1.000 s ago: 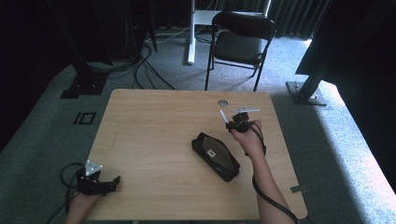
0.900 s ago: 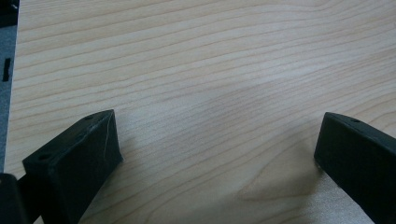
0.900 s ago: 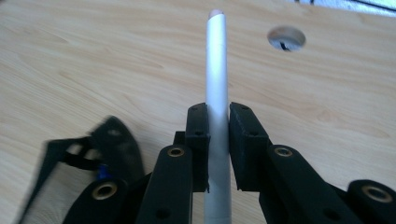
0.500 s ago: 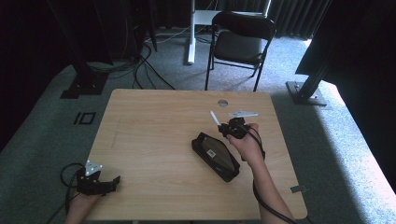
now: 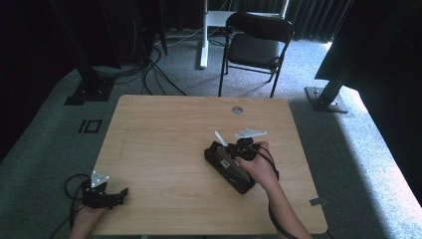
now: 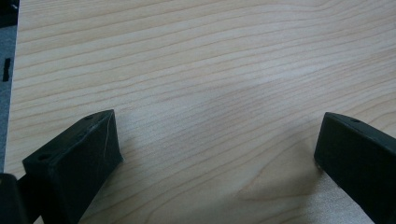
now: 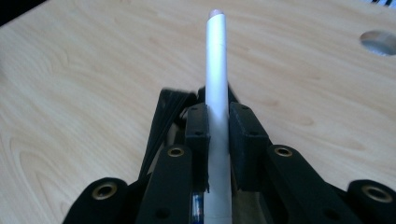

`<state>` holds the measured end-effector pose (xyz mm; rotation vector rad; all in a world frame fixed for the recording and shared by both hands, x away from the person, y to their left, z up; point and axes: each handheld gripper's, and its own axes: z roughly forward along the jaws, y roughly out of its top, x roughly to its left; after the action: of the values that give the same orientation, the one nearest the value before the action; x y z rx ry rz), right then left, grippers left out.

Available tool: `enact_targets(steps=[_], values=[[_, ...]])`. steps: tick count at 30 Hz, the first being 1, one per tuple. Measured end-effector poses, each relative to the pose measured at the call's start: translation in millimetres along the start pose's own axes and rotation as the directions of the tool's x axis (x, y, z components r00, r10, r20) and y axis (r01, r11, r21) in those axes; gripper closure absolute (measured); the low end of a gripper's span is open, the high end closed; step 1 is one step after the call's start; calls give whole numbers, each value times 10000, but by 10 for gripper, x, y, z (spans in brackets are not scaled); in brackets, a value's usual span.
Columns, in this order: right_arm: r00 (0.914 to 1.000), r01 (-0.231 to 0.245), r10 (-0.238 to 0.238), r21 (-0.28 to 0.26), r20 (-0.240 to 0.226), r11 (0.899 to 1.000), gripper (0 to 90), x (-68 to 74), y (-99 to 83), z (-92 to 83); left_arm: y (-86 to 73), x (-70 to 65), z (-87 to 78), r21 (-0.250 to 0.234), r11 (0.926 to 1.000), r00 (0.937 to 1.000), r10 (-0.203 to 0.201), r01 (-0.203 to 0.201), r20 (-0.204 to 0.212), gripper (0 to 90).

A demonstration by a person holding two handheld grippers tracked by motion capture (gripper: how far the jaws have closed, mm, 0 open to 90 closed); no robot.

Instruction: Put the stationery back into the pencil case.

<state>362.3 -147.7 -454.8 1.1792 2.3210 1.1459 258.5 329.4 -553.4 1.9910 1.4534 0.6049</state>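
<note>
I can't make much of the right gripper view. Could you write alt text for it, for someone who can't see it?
A white pen-like stick is clamped between the two black jaws of the right tool, pointing up and away over a light wooden table. Just beneath the jaws lies the edge of a black case, and a round hole marks the table's far corner.

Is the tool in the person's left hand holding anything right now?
No: the left gripper has its two black jaws spread wide apart, with nothing but bare wooden table between them.
</note>
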Motion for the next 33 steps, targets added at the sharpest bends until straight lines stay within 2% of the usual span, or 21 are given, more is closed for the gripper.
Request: enact_targets(steps=[7,15,21,28,33], values=[[9997,165,-155,523,-209,9985,787,19,-153,79,0,0,0,1,10000,10000,2,-2,1,5],[9988,462,-442,1111,-197,9927,786,53,-235,107,0,0,0,-1,10000,10000,0,0,0,5],[9979,648,-636,1360,-129,9886,786,67,-262,141,0,0,0,2,10000,10000,5,-5,1,5],[9964,842,-849,1946,-45,9773,786,101,-281,211,0,0,0,1,10000,10000,2,-2,-1,5],[9972,751,-748,2084,-94,9751,786,91,-299,265,0,0,0,3,10000,10000,5,-5,-1,5]])
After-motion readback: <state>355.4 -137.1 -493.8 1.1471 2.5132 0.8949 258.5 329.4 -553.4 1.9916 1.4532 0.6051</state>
